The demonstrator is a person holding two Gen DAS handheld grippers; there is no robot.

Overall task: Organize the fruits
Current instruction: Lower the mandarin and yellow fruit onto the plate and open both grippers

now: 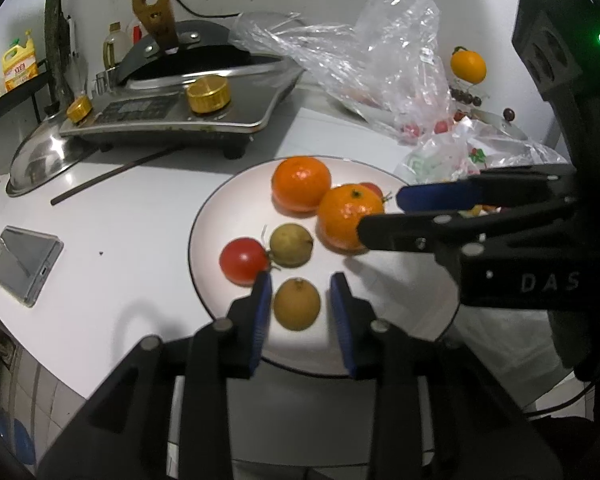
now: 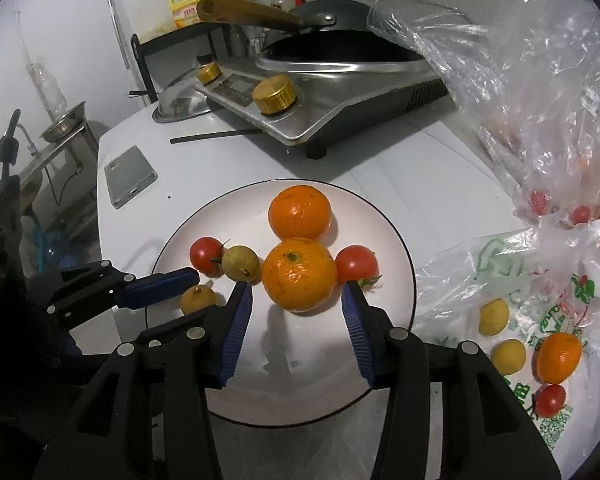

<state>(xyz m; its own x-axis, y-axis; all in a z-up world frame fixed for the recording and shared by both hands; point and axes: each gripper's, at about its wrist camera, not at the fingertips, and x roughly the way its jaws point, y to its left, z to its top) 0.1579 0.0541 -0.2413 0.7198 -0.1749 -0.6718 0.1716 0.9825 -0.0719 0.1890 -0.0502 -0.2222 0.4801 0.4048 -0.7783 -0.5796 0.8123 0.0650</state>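
On the white plate lie two oranges, two red tomatoes and two small yellow-brown fruits. My left gripper is open at the plate's near rim. One small fruit rests between its blue pads, with a gap on each side. My right gripper is open over the plate. Its fingertips flank the nearer orange without pressing it. Around them lie the far orange, a tomato, another tomato and the second small fruit.
An induction cooker with a wok stands behind the plate, and a chopstick lies in front of it. A phone lies to the left. Plastic bags on the right hold more fruit. A steel lid sits far left.
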